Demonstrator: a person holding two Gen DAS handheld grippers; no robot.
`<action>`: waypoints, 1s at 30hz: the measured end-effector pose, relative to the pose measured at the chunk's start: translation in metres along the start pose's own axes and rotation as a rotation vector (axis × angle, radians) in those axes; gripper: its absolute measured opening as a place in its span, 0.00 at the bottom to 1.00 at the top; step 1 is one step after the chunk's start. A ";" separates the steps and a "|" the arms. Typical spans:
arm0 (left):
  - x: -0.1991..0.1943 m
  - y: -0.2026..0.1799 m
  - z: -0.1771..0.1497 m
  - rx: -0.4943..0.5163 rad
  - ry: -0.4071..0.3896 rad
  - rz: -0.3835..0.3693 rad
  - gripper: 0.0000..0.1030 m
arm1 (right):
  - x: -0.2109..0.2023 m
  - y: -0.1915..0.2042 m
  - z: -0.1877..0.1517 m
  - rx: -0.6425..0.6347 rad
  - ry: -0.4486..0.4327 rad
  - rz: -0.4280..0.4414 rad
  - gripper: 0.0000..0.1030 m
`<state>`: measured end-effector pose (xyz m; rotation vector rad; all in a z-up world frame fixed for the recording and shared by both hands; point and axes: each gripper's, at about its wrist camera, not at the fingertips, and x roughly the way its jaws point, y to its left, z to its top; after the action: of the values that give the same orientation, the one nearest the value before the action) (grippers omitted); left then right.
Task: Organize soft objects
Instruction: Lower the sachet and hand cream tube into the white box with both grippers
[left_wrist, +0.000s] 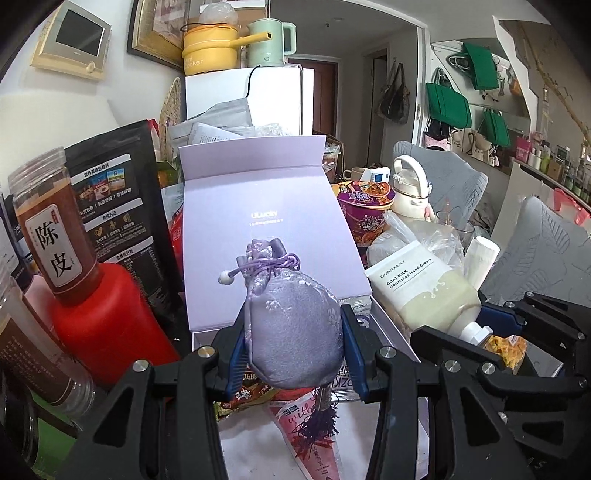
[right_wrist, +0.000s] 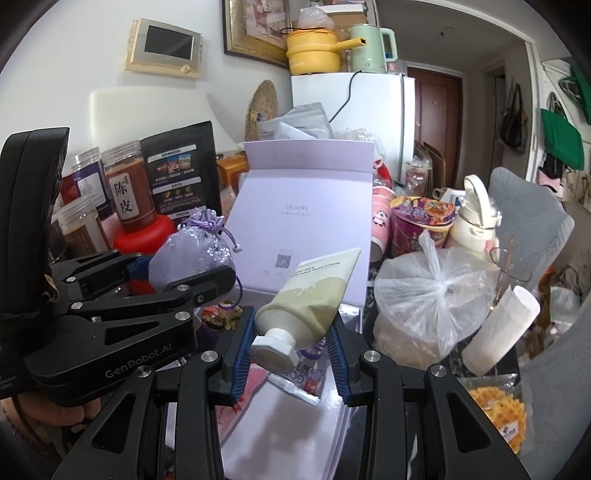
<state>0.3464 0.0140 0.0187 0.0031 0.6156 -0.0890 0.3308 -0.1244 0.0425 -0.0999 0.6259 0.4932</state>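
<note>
Fingers (left_wrist: 236, 354) of my left gripper (left_wrist: 295, 350) were closed on a lilac satin drawstring pouch (left_wrist: 291, 325), their blue pads pressed against both of its sides. The pouch hung above the desk in front of an open lavender gift box (left_wrist: 266, 221), its gathered neck and white cord bead pointing toward the raised lid and its purple tassel dangling underneath. Below it lay a pink triangular packet (left_wrist: 314, 435) and some snack wrappers, on the white tray of the box.

On the right, my right gripper (right_wrist: 291, 350) held a pale cream-and-green squeeze tube of hand cream (right_wrist: 310, 306) near its white cap, with the flat crimped end tilted up toward the box lid. From the right wrist camera, the left gripper with the pouch sat to the left of the tube, near but apart from it.

A red bottle (left_wrist: 107, 325) stood just left of the box with a clear jar of brown dried peel (left_wrist: 55, 229) beside it and a black printed pouch behind. A knotted clear plastic bag (right_wrist: 424, 306) and a purple instant noodle cup (right_wrist: 417, 225) sat to the right of the box.
</note>
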 end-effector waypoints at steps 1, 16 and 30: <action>0.003 0.000 0.000 0.003 0.007 0.002 0.43 | 0.002 0.000 -0.001 0.000 0.006 0.000 0.36; 0.048 0.002 -0.017 0.013 0.145 -0.003 0.43 | 0.041 -0.010 -0.017 0.017 0.125 -0.016 0.36; 0.067 0.004 -0.025 0.010 0.218 -0.008 0.43 | 0.062 -0.016 -0.026 0.034 0.245 -0.028 0.37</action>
<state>0.3867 0.0135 -0.0405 0.0199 0.8327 -0.0999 0.3679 -0.1189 -0.0162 -0.1382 0.8714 0.4466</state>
